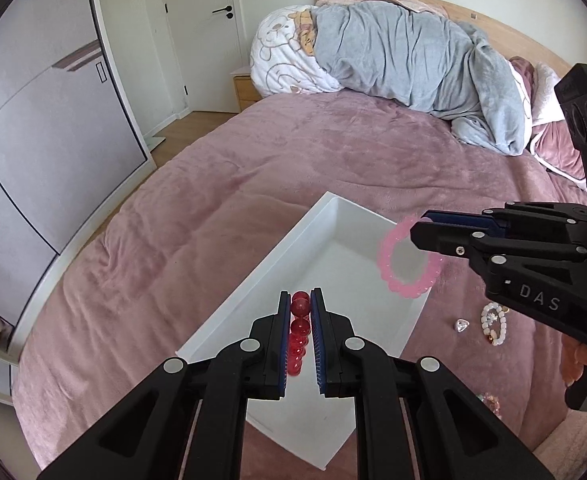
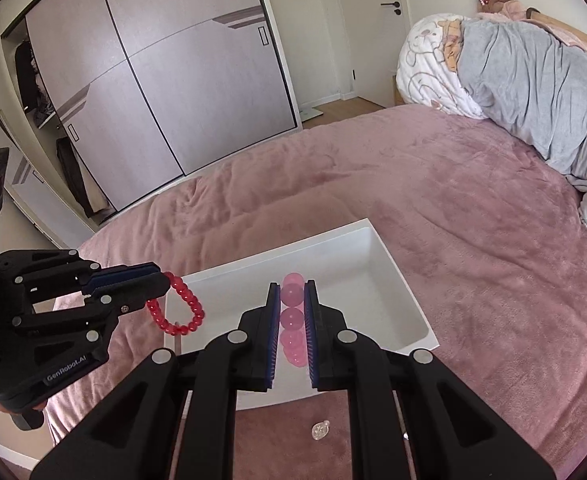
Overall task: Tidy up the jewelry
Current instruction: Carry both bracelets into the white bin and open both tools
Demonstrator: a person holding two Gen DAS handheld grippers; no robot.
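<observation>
A white rectangular tray lies on the pink bedspread, with nothing in the parts of it that show. My left gripper is shut on a red bead bracelet and hangs over the tray's near left part. My right gripper is shut on a pale pink bead bracelet, held above the tray's right side. The pink loop dangles from the right fingertips, and the red loop dangles from the left ones.
Right of the tray, on the bedspread, lie a clear crystal charm, a white bead bracelet and a small pink piece. A grey and white duvet is heaped at the head of the bed. Wardrobe doors stand beyond the bed's far edge.
</observation>
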